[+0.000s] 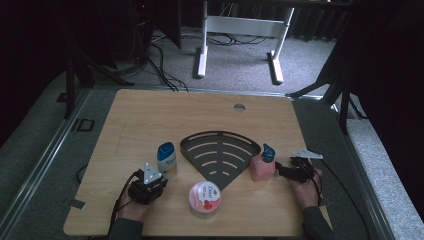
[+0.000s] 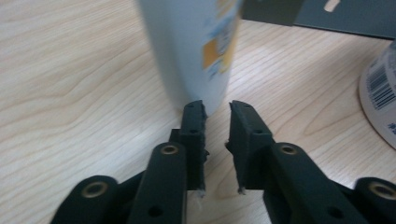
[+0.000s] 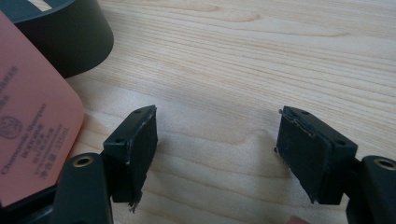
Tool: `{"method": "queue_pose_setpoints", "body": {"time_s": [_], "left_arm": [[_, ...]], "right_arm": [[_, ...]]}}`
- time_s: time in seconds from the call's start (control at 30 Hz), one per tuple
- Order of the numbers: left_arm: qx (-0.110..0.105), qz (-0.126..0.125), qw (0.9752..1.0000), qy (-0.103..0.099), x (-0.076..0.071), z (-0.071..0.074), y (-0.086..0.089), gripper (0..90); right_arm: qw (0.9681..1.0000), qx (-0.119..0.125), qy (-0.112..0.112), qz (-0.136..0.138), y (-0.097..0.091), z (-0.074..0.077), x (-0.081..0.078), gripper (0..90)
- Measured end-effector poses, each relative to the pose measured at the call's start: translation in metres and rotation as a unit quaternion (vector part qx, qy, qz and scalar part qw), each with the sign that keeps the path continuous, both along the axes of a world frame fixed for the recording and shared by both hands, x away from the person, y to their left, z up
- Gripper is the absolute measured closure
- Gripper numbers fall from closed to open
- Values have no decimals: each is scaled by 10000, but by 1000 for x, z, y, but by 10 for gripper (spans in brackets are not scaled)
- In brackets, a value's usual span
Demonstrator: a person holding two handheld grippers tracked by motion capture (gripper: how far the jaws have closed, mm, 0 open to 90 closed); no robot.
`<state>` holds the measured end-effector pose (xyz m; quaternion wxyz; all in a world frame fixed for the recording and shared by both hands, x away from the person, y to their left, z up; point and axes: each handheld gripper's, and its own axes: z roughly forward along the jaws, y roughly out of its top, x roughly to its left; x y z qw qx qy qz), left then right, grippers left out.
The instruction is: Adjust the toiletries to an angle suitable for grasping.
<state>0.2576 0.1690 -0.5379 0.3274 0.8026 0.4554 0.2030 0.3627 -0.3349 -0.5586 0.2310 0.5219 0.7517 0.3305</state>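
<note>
the white bottle [image 1: 167, 159] with the blue cap stood upright on the wooden table [image 1: 150, 115], left of centre in the high view, just above and to the right of my left gripper [image 1: 156, 181]. in the left gripper view the white bottle [image 2: 196, 46] rose out of the top middle of the frame, its yellow and blue label turned to the right, and its base sat just past the tip of the left-hand jaw. my left gripper [image 2: 217, 109] had its jaws a narrow gap apart with only bare table between them, and nothing was pinched; the tip of the left jaw looked close to the bottle's foot, though i could not tell if it touched.

lower centre of the high view sat the round pink-lidded jar [image 1: 204, 198], whose barcoded side showed at the right edge of the left gripper view [image 2: 380, 93]. above it lay the dark fan-shaped slotted tray [image 1: 197, 145], flat on the table.

right of the tray stood the pink pump bottle [image 1: 262, 167], with my right gripper [image 1: 281, 170] lying level just beside it. in the right gripper view my right gripper [image 3: 217, 135] was spread wide over bare wood, holding nothing, while the pink bottle [image 3: 32, 121] stood at the left edge, outside the left jaw.
</note>
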Motion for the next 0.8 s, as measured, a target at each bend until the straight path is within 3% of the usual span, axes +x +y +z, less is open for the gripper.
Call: {"method": "queue_pose_setpoints", "body": {"time_s": [0.13,0.2,0.3,0.43,0.53,0.6,0.8], "left_arm": [[-199,-16,9998,21,6,1,5,636],[-115,-48,9999,7,10,1,5,602],[-265,-78,9996,45,17,-1,8,572],[-300,-135,9994,59,25,-5,10,469],[-304,-245,9992,77,30,-8,9,459],[-252,-361,9990,74,33,-8,5,522],[-58,-288,9996,45,41,-6,-2,564]], "right_arm": [[10000,0,1,0,0,0,0,287],[10000,0,1,0,0,0,0,287],[10000,-1,1,1,0,0,0,287],[10000,-2,0,5,0,0,0,287],[10000,-2,0,4,0,0,0,287],[10000,-1,1,5,0,0,0,287],[10000,-2,1,5,0,0,0,287]]}}
